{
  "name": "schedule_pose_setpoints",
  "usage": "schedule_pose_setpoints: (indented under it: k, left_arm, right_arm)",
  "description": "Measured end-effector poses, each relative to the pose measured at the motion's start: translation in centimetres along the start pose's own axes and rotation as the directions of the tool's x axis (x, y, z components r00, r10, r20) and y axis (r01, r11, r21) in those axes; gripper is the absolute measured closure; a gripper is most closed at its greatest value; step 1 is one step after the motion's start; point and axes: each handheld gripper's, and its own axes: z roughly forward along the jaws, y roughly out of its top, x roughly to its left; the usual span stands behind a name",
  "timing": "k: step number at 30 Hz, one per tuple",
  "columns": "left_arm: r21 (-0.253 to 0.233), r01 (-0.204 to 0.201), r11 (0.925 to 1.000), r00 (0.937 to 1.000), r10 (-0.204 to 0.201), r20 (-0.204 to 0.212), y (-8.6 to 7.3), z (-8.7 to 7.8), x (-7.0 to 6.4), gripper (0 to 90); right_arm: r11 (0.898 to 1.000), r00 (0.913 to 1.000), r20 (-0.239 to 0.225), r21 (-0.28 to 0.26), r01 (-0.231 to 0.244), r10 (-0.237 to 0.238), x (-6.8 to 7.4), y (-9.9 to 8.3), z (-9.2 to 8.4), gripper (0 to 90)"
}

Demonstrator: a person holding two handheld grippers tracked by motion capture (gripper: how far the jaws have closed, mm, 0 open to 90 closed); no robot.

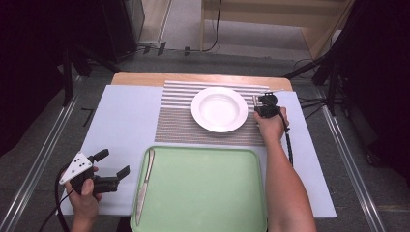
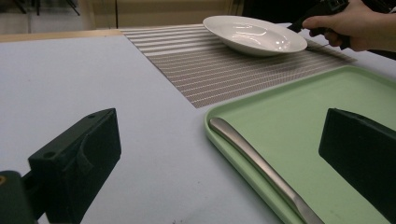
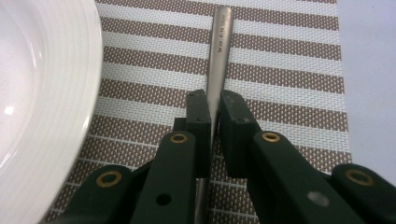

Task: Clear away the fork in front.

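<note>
Pale desk [image 1: 121, 121], striped woven placemat [image 3: 289, 70] under my right gripper [image 3: 214, 109], clamped on slim steel utensil handle [image 3: 221, 42]. Handle's long axis runs straight ahead, white round plate [image 3: 42, 93] just left. Left gripper [image 2: 210, 154] hangs open, steel knife [image 2: 252, 158] between jaws on green tray [image 2: 299, 116], seen close there.

My matt black plastic right claw [image 3: 214, 116] pinches a brushed-metal utensil handle [image 3: 219, 51]. It lies on a coarse woven placemat [image 3: 289, 79]. Beside it sits a glossy white ceramic plate [image 3: 42, 93].
</note>
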Motion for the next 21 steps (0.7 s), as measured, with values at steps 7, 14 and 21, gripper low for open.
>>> schedule_pose_setpoints:
  k: [7, 14, 21]
  left_arm:
    - [-0.008, 0.006, 0.9999, 1.0, -0.006, -0.002, 0.03, -0.06, -0.03, 0.0]
    - [-0.011, 0.006, 0.9999, 1.0, -0.006, 0.002, 0.03, 0.04, -0.1, 0.0]
    - [-0.011, 0.005, 0.9999, 1.0, -0.005, 0.001, 0.04, 0.12, -0.21, 0.0]
  right_arm:
    - [1.0, 0.9997, -0.016, -0.012, 0.018, -0.018, 0.19, -0.01, -0.24, 82.0]
    - [1.0, 0.9996, -0.029, -0.019, -0.002, 0.001, -0.11, -0.35, -0.51, 82.0]
    - [0.999, 0.9976, -0.061, 0.0, -0.032, 0.032, -0.56, -0.45, -0.33, 81.5]
